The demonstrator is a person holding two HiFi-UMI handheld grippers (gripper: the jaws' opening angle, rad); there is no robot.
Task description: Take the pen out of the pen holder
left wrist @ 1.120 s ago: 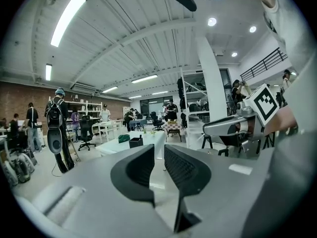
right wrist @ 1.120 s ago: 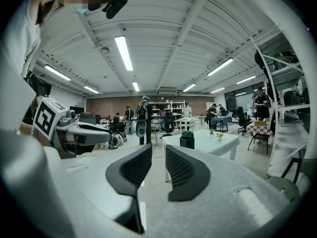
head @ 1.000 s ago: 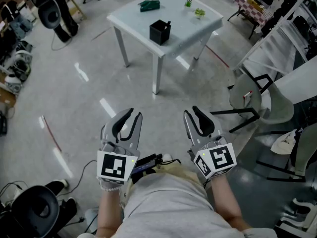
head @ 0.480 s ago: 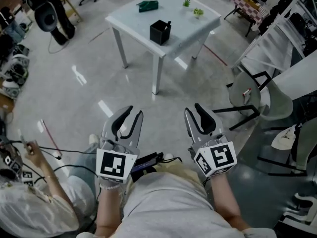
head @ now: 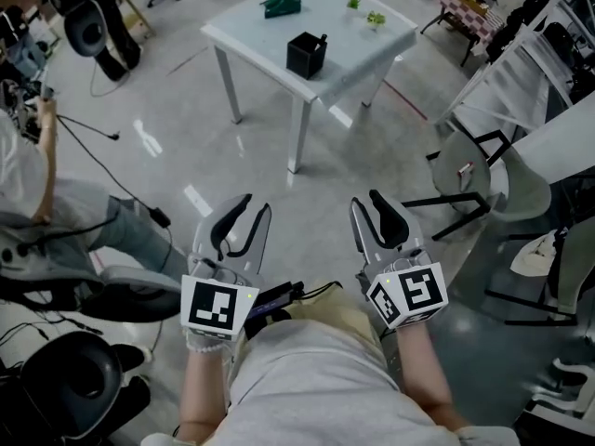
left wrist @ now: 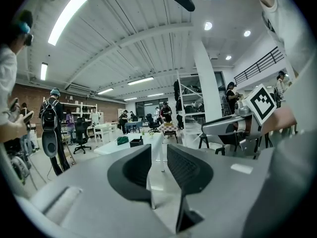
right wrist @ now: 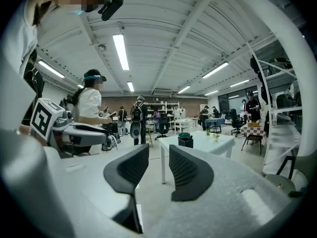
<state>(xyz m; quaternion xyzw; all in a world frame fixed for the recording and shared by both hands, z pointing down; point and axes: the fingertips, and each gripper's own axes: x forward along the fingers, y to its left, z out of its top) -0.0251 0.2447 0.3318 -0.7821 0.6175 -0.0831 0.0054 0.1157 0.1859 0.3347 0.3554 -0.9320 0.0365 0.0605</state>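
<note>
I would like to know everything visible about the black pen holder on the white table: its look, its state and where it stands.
The pen holder is a small black box, square and open at the top. Its walls look matte; the material is too small to tell. It stands upright on the white table, near the corner closest to the person, resting on the tabletop and apart from the other things there. One dark pen rises from its right side.

White square table on the grey floor

The table point(head: 256, 37) stands on thin white legs on the glossy floor point(head: 177, 147). A black square pen holder point(head: 304, 57) sits near its front corner. A dark green object point(head: 280, 7) lies towards the far left edge. Two small green plants point(head: 353, 2) point(head: 376, 19) stand near the far right edge, close to each other.
</note>
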